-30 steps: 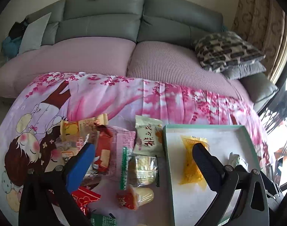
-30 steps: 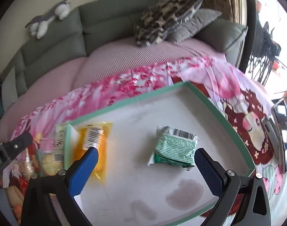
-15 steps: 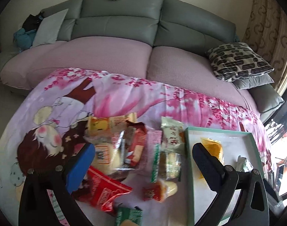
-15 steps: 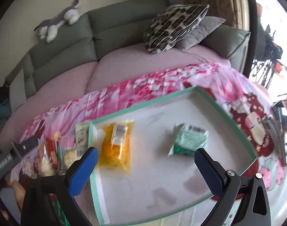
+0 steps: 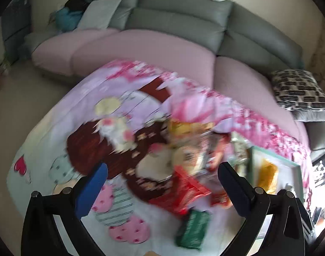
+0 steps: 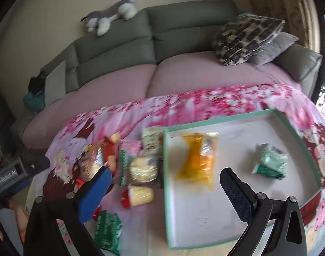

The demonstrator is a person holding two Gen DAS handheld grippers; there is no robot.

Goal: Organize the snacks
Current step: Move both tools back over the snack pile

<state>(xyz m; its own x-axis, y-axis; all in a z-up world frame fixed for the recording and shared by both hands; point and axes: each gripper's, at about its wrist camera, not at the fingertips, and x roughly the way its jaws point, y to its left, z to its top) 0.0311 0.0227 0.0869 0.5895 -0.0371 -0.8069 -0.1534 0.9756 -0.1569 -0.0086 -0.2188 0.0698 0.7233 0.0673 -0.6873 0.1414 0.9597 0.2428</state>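
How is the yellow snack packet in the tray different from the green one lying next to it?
The yellow packet is long and flat, lying lengthwise near the tray's left wall; the green packet is shorter and crumpled, over toward the right wall. The yellow packet looks see-through, with orange contents showing, while the green packet looks opaque. Both lie apart from each other inside the green-rimmed tray, and neither is held by a gripper.

Both tools are showing the same build: the left gripper and right gripper are each wearing black angular frames with silver screws along the bottom of the frame, one blue finger, one black textured finger.
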